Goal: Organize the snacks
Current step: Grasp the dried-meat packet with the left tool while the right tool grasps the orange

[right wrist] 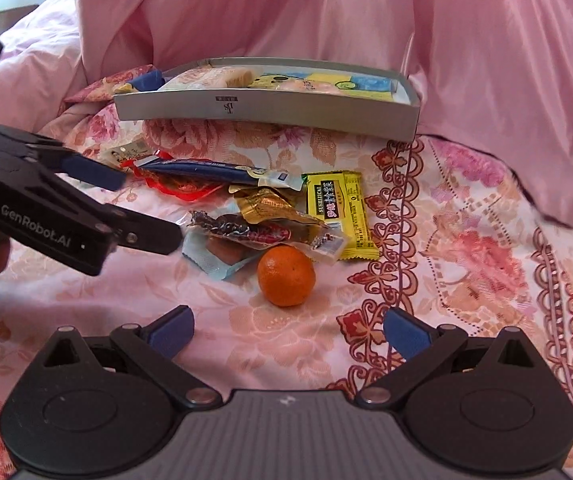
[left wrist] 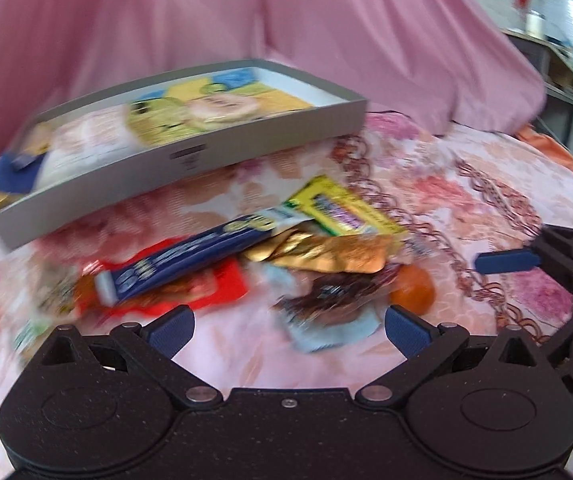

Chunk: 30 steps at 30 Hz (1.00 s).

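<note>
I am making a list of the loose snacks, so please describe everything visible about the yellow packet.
The yellow packet is a sealed flat wrapper, glossy like plastic film, with crimped ends and a black label panel bearing printed text. It lies flat and lengthwise on the floral bedspread, at the right edge of the snack pile, in front of the grey box. A gold wrapper lies against its left side, and the clear packet's end seems to overlap its lower left. No tool touches it.

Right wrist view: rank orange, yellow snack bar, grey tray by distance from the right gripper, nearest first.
1. orange, just ahead of the right gripper, centre.
2. yellow snack bar, behind the orange, slightly right.
3. grey tray, farthest, at the back by the pink bedding.
</note>
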{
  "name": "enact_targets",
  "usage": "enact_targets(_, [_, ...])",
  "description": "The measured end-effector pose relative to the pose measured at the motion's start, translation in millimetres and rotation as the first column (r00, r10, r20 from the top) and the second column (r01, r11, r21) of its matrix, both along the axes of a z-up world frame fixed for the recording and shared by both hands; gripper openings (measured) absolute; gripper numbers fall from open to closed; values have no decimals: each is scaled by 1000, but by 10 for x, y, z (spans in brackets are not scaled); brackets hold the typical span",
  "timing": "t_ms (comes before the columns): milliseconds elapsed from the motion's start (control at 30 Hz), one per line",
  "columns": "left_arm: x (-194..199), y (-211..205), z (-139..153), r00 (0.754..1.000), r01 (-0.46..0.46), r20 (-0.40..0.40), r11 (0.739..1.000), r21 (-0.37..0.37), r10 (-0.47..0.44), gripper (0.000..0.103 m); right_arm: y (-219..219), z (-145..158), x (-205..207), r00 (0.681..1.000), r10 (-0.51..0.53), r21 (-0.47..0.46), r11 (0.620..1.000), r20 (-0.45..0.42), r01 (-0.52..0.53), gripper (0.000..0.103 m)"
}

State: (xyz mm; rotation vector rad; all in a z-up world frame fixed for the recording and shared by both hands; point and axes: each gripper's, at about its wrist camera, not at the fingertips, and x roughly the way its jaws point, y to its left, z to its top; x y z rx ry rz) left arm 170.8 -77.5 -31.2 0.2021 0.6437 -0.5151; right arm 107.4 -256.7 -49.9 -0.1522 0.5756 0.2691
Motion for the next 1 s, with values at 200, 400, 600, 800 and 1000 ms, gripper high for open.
enact_targets(200, [231,-196,-24,988,145,-62,989,42,-142,98,-61,-30,187,999,20,4,1000,-32,-20,99])
enact_targets(400, [346,-280,-39,978,200,-78,978,59,-195,96,-54,-15,291,998,51,3,999,-26,-51,90])
enact_targets(600, [483,-322,-7,961,253,-121,968,6,-250,88,-32,-11,353,997,74,-3,997,-14,-74,76])
enact_targets(800, [561,-352,26,942,279,-184,960,-35,-281,72,-66,-4,361,997,80,20,997,-12,-80,49])
enact_targets(1000, [563,-235,-19,940,238,-241,970,-50,-243,56,-63,11,271,997,80,15,997,-14,-80,37])
